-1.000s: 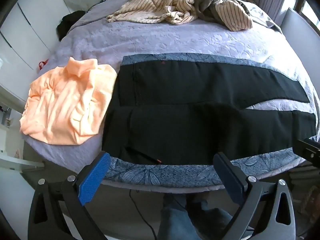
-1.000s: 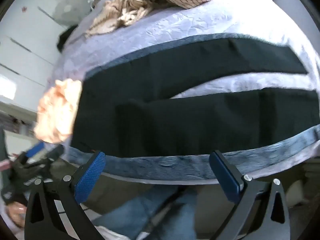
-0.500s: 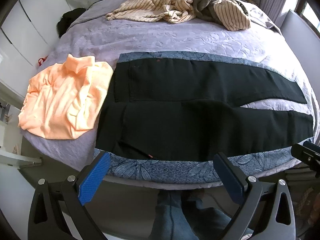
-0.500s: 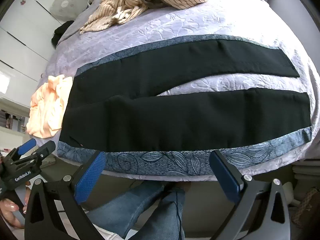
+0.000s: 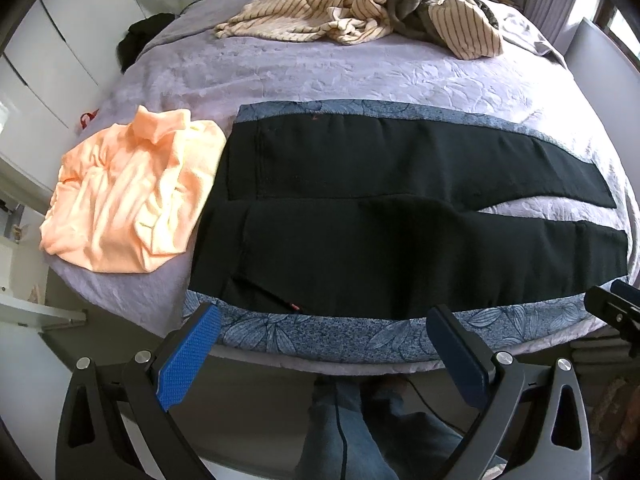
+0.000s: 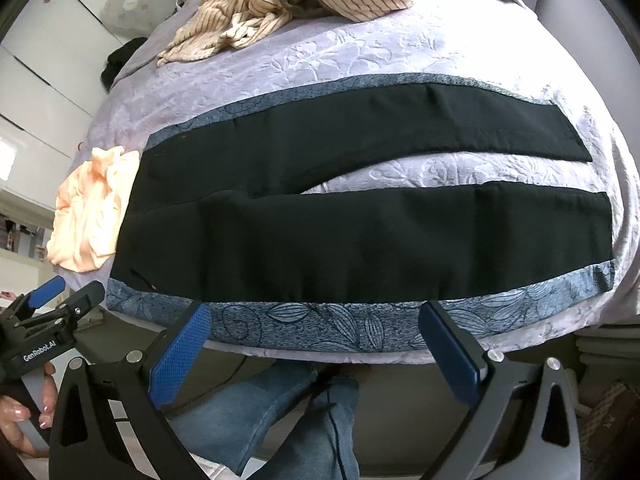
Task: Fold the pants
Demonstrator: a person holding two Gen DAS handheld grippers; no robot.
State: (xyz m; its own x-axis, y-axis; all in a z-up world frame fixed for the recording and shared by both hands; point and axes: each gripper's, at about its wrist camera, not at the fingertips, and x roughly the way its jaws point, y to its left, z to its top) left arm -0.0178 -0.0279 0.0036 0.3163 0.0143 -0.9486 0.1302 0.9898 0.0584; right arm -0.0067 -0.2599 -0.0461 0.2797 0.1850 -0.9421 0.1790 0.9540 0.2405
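Since a moment ago I have drifted both grippers slightly closer to the bed edge. My left gripper (image 5: 320, 344) and right gripper (image 6: 314, 338) hang wide apart, empty. The black pants (image 6: 360, 216) lie flat just beyond the fingertips, an orange shirt (image 5: 128, 196) to their left.

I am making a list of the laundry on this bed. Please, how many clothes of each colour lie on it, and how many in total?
Black pants: 1
Orange shirt: 1
Striped beige heap: 1 heap; the number of garments inside it cannot be told
Total: 3, counting the heap as 1
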